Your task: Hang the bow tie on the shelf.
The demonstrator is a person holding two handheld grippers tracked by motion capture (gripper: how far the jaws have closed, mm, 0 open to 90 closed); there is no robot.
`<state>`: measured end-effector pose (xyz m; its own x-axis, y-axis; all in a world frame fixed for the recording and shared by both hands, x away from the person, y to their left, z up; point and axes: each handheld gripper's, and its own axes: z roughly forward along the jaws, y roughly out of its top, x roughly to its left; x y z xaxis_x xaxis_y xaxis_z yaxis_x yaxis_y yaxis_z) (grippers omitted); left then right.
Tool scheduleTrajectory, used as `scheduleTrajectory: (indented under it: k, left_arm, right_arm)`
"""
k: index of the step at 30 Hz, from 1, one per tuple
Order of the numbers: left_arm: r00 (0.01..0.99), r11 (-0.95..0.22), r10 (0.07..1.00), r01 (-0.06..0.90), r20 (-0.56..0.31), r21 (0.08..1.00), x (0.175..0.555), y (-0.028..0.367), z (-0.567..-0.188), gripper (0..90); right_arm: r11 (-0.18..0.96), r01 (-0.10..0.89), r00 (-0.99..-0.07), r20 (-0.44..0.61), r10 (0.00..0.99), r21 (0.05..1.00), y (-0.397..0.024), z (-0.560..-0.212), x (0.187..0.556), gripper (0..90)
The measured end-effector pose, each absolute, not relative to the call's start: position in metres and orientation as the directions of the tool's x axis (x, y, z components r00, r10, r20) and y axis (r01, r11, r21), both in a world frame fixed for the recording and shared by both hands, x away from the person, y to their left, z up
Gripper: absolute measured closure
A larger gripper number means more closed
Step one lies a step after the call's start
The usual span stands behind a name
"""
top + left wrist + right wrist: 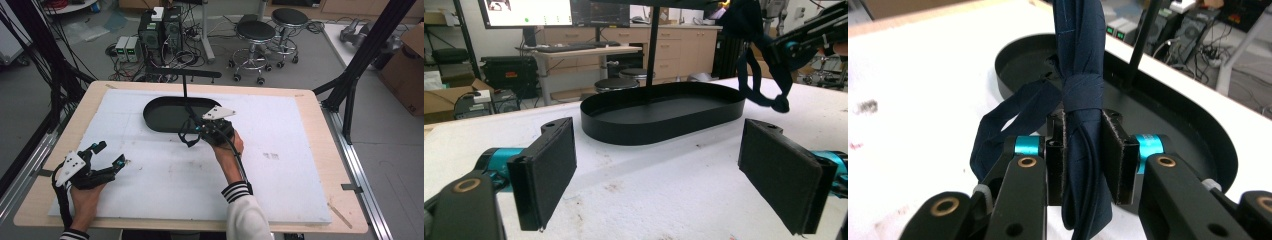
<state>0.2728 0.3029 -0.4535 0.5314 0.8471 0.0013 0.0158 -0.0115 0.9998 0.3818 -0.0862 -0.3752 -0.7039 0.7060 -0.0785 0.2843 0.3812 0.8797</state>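
High view: right claw sits at the near rim of the black oval tray, gripping a dark bundle that is hard to resolve here; it reads as just at or over the tray's near edge. Left claw is parked well apart at the near left of the white worktop, jaws spread, nothing in them. A thin black post with a crossbar rises at the tray's far side. Left gripper view: jaws wide apart with bare pads, only worktop between them; the tray sits ahead and its floor looks bare; the right claw comes in top right with a navy strap loop dangling above the worktop, just beside the tray's end and not resting on anything. Right gripper view: jaws closed on the folded navy umbrella, clamped just below its wrap band, strap loop hanging to one side; tray lies right behind and below it. Judgement: pick-up is done, carry to the tray is nearly done, umbrella is aloft at the tray's edge, not yet inside. Left to do: move it over the tray floor, lower, open the right claw. Whether it is meant for the tray floor or the post, I cannot tell.
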Motion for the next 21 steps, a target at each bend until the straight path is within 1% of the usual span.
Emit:
scheduleTrajectory:
  k: [2, 7, 16, 21]
  left_arm:
    - [0.531, -0.012, 0.847, 0.016, 0.001, 1.0, 0.273, 0.303, -0.453, 16.0]
    - [0.532, -0.011, 0.847, 0.017, 0.0, 1.0, 0.273, 0.303, -0.453, 16.0]
    - [0.531, -0.012, 0.847, 0.016, 0.002, 1.0, 0.273, 0.303, -0.453, 16.1]
    - [0.532, -0.012, 0.847, 0.016, 0.002, 1.0, 0.273, 0.303, -0.453, 16.0]
  right_arm:
    - [0.363, 0.279, -0.705, -0.067, 0.706, 0.889, -0.087, -0.373, 0.382, 74.2]
    - [0.354, 0.246, -0.696, -0.089, 0.712, 0.902, -0.087, -0.365, 0.381, 74.1]
    - [0.314, 0.205, -0.675, -0.098, 0.731, 0.927, -0.094, -0.358, 0.381, 74.2]
    - [0.266, 0.194, -0.655, -0.077, 0.752, 0.944, -0.103, -0.351, 0.384, 74.3]
